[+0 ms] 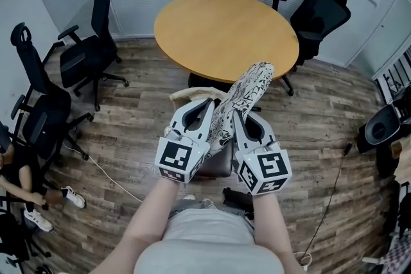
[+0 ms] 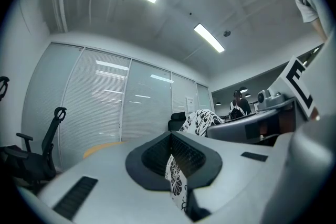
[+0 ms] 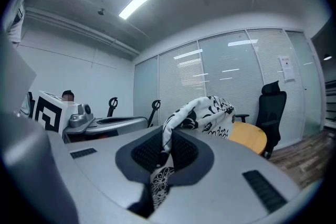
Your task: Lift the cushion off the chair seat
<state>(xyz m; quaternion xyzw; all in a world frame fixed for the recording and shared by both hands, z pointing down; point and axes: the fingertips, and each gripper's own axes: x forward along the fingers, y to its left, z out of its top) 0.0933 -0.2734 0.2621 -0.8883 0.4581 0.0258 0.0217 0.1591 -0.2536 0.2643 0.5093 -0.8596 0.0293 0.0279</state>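
The cushion (image 1: 247, 96) is looking like soft printed cloth, the table (image 1: 225, 32) is showing smooth matt wood, the floor (image 1: 128, 138) is looking rough-grained, and the left gripper (image 1: 204, 106) and right gripper (image 1: 243, 117) are looking like matt grey plastic.

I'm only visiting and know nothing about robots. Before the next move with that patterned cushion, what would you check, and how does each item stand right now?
1. Left gripper clamped on the cushion: ok, fabric is pinched between its jaws.
2. Right gripper clamped on the cushion: ok, fabric is between its jaws too.
3. Grippers side by side, so the load is shared: ok.
4. Cushion fully clear of the chair seat: cannot tell, its lower edge is hidden between the grippers.
5. Gap to the round table: cannot tell, the cushion's top overlaps the table's edge in the head view.
6. Seated person out of the way: ok, far to the left.
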